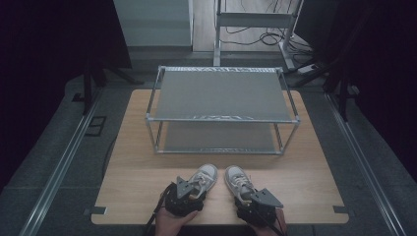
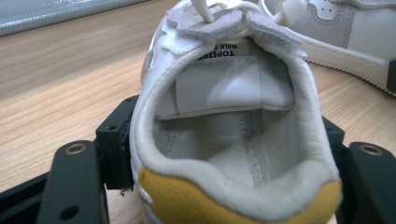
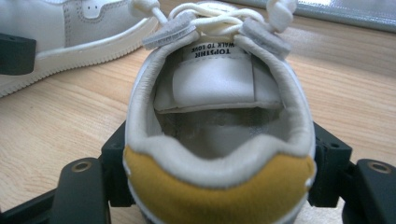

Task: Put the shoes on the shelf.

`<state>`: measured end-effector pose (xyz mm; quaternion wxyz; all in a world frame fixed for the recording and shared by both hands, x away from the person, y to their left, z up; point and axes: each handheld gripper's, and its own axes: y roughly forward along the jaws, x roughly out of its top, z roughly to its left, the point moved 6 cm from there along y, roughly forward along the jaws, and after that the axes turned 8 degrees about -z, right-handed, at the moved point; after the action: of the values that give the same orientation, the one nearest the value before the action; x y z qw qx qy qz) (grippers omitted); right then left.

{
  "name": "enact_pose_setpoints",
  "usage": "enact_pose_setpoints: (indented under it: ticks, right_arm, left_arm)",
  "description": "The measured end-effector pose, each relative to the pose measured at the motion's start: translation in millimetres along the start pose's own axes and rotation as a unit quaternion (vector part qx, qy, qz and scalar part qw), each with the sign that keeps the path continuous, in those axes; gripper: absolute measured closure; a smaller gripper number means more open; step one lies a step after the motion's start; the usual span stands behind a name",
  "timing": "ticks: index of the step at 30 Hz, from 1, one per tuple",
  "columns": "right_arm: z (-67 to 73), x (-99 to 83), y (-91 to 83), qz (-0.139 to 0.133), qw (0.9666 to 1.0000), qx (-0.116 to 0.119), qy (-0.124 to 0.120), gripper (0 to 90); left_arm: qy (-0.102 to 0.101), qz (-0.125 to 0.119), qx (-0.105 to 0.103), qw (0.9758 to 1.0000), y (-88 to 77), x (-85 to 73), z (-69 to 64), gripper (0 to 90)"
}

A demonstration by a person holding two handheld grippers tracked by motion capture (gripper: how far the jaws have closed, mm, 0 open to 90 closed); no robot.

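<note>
From the high view, two sneakers are seen side by side at the table's (image 1: pixel 147 187) near edge, toes aimed at the metal shoe rack (image 1: pixel 221 93) beyond; in the left gripper view, the left sneaker's (image 2: pixel 233 121) heel is clamped between the jaws of the left gripper (image 2: pixel 224 154); in the right gripper view, the right sneaker (image 3: pixel 219 116) is likewise gripped by the right gripper (image 3: pixel 219 163); nothing is seen barring the way to the rack
</note>
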<state>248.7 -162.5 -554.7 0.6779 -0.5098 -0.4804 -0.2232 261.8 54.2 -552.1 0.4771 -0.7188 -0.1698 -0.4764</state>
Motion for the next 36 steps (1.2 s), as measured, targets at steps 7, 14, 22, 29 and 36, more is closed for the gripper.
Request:
enact_pose_setpoints:
  ticks: [7,14,22,29,36]
  right_arm:
    - [-3.8,4.4,-2.1,0.001,0.9999,0.009,0.006,29.5]
    - [-9.1,14.7,-5.3,-0.017,0.9998,0.005,0.008,29.9]
    - [-17.0,44.6,11.4,-0.036,0.9989,-0.014,0.028,29.8]
    - [-18.7,79.3,54.7,-0.045,0.9971,-0.034,0.05,29.7]
    - [-17.9,93.9,84.5,-0.04,0.9963,-0.05,0.057,29.7]
  left_arm:
    - [-0.003,-0.001,-0.016,0.9999,-2.2,1.8,1.0,30.5]
    - [-0.015,-0.017,-0.012,0.9997,-5.4,13.3,8.9,30.6]
    - [-0.046,-0.039,0.01,0.9981,7.2,43.3,21.0,30.5]
    - [-0.079,-0.049,0.028,0.9953,28.3,68.6,32.4,30.4]
    - [-0.102,-0.052,0.044,0.9925,51.3,88.8,39.2,30.3]
